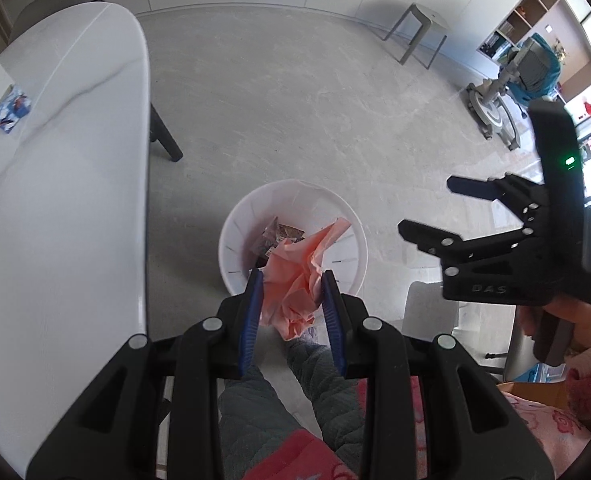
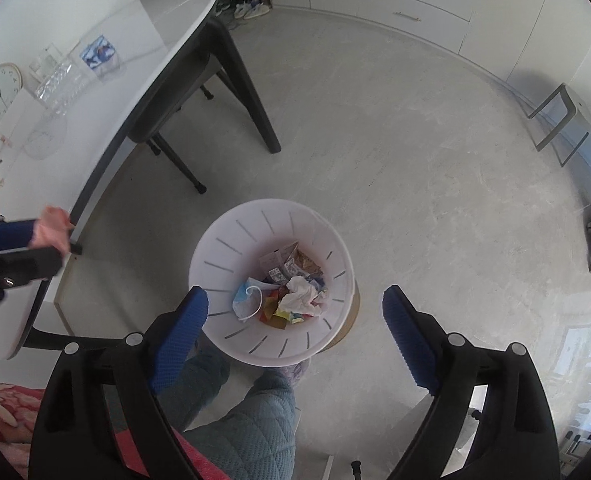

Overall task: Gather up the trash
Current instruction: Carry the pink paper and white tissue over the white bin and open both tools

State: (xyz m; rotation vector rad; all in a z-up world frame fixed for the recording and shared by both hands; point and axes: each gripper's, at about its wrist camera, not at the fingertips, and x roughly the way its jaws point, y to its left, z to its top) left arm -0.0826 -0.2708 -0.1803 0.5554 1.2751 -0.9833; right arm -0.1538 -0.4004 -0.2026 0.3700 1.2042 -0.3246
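My left gripper (image 1: pixel 291 280) is shut on a crumpled pink paper napkin (image 1: pixel 295 280), held above the near rim of a white slotted trash bin (image 1: pixel 235 220) on the floor. In the right wrist view the same napkin (image 2: pixel 51 226) shows at the left edge between the left gripper's fingers. My right gripper (image 2: pixel 295 300) hangs open over the bin (image 2: pixel 223 240) with nothing between its blue pads (image 2: pixel 405 330). Inside the bin lie a white tissue (image 2: pixel 301 294), a face mask (image 2: pixel 249 298) and several wrappers. The right gripper (image 1: pixel 427 210) also appears open at the right of the left wrist view.
A white oval table (image 1: pixel 75 200) stands left of the bin, with a blue tissue pack (image 1: pixel 11 110) on it. Its dark legs (image 2: pixel 251 92) and a chair reach under it. A grey stool (image 1: pixel 415 32) stands far back. The person's quilted trouser legs (image 2: pixel 251 420) are below the bin.
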